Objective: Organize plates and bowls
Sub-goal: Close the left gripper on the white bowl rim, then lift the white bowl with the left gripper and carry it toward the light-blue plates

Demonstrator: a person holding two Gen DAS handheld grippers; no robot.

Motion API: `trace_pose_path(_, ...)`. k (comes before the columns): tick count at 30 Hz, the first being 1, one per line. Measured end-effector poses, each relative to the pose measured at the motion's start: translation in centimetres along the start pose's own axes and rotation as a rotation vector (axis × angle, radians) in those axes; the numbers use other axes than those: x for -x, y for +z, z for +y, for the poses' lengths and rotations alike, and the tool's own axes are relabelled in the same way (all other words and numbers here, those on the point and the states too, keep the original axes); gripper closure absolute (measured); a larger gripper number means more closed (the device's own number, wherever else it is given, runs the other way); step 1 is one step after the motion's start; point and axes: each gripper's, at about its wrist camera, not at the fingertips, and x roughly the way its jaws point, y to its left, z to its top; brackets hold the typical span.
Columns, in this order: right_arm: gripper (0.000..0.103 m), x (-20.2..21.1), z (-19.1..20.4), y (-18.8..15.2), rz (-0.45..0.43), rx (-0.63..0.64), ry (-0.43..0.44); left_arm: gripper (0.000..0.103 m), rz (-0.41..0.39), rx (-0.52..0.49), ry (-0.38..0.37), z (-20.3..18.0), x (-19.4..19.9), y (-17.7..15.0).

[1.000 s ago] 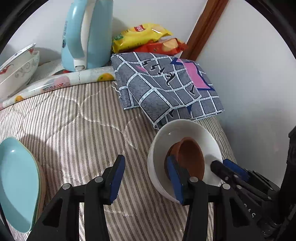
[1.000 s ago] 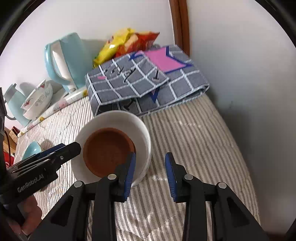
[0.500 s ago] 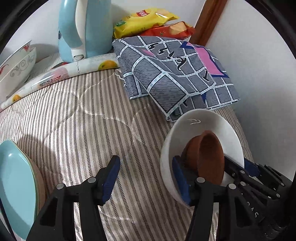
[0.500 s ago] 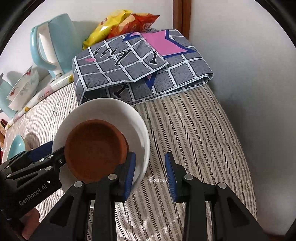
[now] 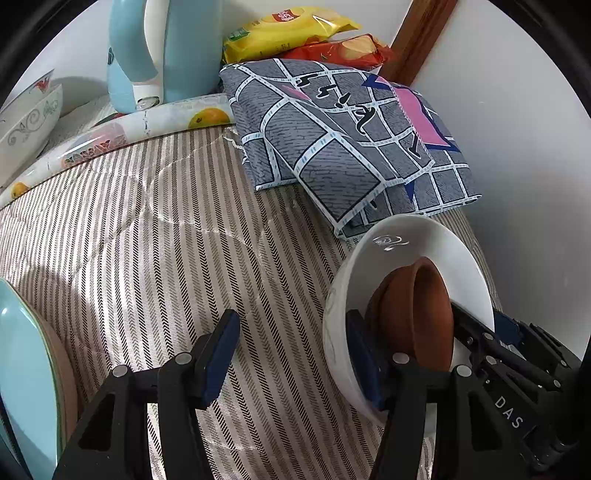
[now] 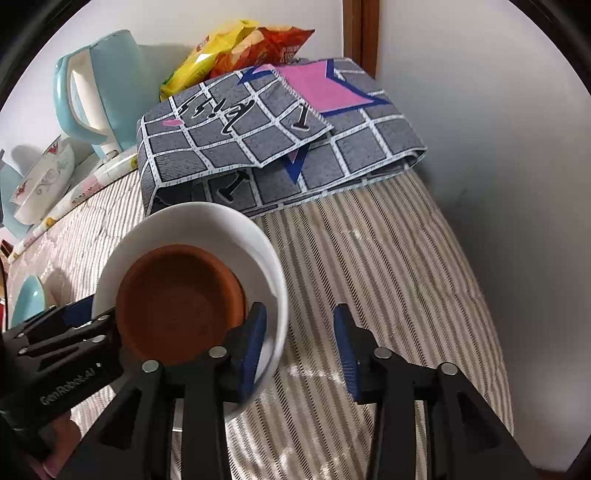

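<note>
A white bowl [image 6: 207, 236] with a brown clay bowl [image 6: 177, 299] nested inside it is lifted and tilted above the striped bedcover. It also shows in the left wrist view as the white bowl [image 5: 417, 240] around the brown bowl [image 5: 424, 310]. My right gripper [image 6: 299, 347] is open, its left finger inside the white bowl's rim. My left gripper [image 5: 291, 354] is open, its right finger inside the bowl on the other side. A light blue plate [image 5: 22, 369] on a tan dish lies at far left.
A folded grey checked cloth [image 5: 343, 147] lies behind the bowls by the wall. A light blue kettle [image 5: 162, 51], snack bags [image 5: 295, 33], patterned white bowls [image 5: 26, 122] and a rolled fruit-print mat [image 5: 122, 133] sit at the back. A white wall [image 6: 498, 147] is close on the right.
The nested bowls have risen off the bedcover and tilted more. Both grippers moved with them, each with one finger inside the rim.
</note>
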Motion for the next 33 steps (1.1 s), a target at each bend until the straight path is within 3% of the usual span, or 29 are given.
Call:
trace_pose_path(11,0.058,-0.1,-0.6,0.1,-0.011,-0.034,0.014,0.049,-0.012,0.031,-0.038,0.3,-0.1,-0.2)
trace_pose_path(13,0.058,0.0,-0.5,0.1,-0.009,-0.03,0.013,0.053,-0.012,0.04,-0.052,0.5,0.0,-0.3)
trace_pose_path(17,0.058,0.0,-0.5,0.1,-0.002,-0.024,0.024,0.073,-0.005,0.031,-0.082,0.1,0.0,-0.2)
trace_pose_path(20,0.065,0.1,-0.3,0.0,-0.003,-0.019,0.034,0.088,-0.014,-0.003,-0.08,-0.7,0.2,-0.1)
trace_pose_path(25,0.09,0.5,1.0,-0.2,-0.012,0.017,0.038,0.089,-0.022,-0.013,-0.057,-1.3,0.5,0.0)
trace_pose_path(33,0.091,1.0,1.2,-1.1,-0.024,0.0,0.028,0.09,-0.031,-0.001,-0.047,-1.0,1.2,-1.0)
